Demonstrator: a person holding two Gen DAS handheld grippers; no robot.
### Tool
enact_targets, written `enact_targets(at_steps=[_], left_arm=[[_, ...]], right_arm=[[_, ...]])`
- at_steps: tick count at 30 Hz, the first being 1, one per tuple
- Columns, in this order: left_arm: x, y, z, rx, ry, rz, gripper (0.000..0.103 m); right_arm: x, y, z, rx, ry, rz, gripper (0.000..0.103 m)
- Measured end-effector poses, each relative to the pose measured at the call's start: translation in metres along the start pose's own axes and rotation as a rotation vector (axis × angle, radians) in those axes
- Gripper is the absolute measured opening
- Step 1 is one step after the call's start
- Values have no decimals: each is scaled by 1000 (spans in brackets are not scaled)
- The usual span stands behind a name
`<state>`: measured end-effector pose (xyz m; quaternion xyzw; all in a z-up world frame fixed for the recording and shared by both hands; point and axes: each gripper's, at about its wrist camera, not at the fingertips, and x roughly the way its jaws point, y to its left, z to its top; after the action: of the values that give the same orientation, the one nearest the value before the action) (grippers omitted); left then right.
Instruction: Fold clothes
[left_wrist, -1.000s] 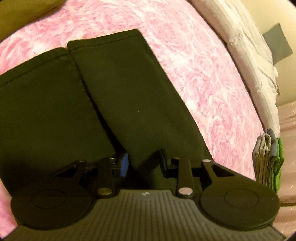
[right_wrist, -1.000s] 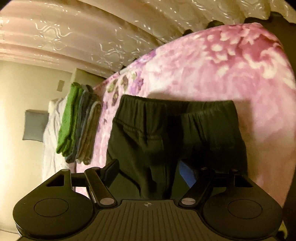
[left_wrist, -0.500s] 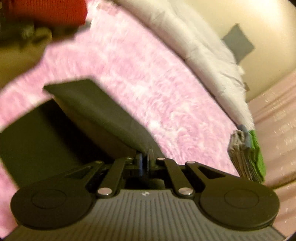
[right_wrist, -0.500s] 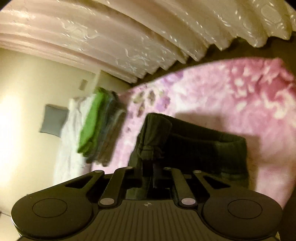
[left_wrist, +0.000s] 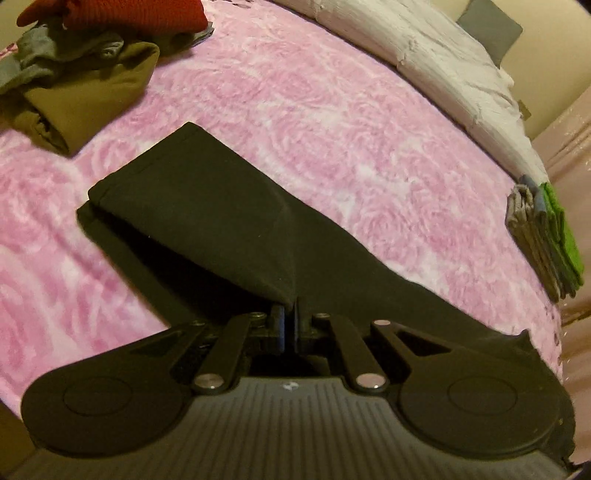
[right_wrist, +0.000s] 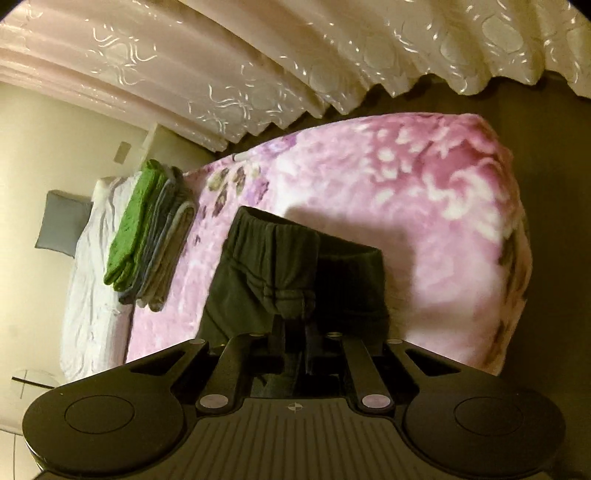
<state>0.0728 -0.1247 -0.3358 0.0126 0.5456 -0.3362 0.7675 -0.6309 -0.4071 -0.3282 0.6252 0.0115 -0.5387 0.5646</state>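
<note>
Black trousers (left_wrist: 221, 221) on a bed, spread across a pink blanket (left_wrist: 332, 129). Left gripper (left_wrist: 289, 325) at 6 o'clock in the left wrist view, jaws nearly together, clamped on a fold of the trouser fabric; one leg lifted off the blanket and laid over the other, hem end (left_wrist: 144, 162) toward 10 o'clock, a dark shadow beneath along its lower edge. More black fabric running off toward 4 o'clock behind the gripper body.

Right gripper (right_wrist: 295, 332) at 6 o'clock in the right wrist view, jaws narrow, pinched on the bunched elastic waistband (right_wrist: 280, 258), which rises in a gathered ridge above the fingers. Rest of the waist lying flat on the blanket toward 3 o'clock, in shadow.

Folded stack (right_wrist: 151, 236) with a green towel on top at 9 o'clock in the right view, well apart from the trousers; same stack at 3 o'clock in the left view, near the blanket's edge. White bedding (left_wrist: 443, 66) along the far side at 1 o'clock in the left view, grey pillow (left_wrist: 491, 29) beyond it against a cream wall. Unfolded heap at 11 o'clock in the left view: olive garment (left_wrist: 92, 99), grey cloth (left_wrist: 48, 55), red knit (left_wrist: 122, 14) on top. Patterned pale curtain (right_wrist: 258, 66) across the top of the right view.
</note>
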Motion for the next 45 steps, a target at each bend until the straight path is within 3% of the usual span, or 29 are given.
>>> enact_targets(at_steps=[3, 7, 14, 17, 22, 27, 28, 34, 36, 38, 39, 45], left_arm=[[-1, 0, -9, -14, 19, 18, 2], [-11, -3, -13, 6, -3, 12, 3], [2, 6, -26, -32, 47, 46, 3], [8, 7, -26, -43, 50, 49, 6], [8, 20, -21, -101, 13, 46, 16], [15, 35, -3, -146, -39, 58, 13], [15, 35, 1, -137, -56, 45, 5], [-16, 18, 15, 18, -258, -160, 3], [-3, 30, 14, 13, -202, -121, 3], [23, 41, 10, -1, -43, -12, 4], [29, 43, 7, -5, -12, 14, 4], [25, 39, 4, 13, -55, 39, 4]], right_arm=[[6, -9, -2, 18, 31, -65, 7], [3, -6, 0, 7, 26, -38, 7], [8, -13, -2, -11, 46, -115, 8], [13, -12, -2, 12, 46, -103, 8], [16, -13, 3, 31, 67, -115, 8], [20, -10, 5, 24, 77, -141, 8], [21, -10, 5, 21, 79, -145, 8], [21, -9, 3, -2, 80, -154, 8], [22, -9, 3, -7, 84, -155, 8], [22, -10, 1, -16, 88, -158, 8], [22, -9, 2, -15, 88, -158, 8], [18, 0, 1, -65, 68, -161, 8]])
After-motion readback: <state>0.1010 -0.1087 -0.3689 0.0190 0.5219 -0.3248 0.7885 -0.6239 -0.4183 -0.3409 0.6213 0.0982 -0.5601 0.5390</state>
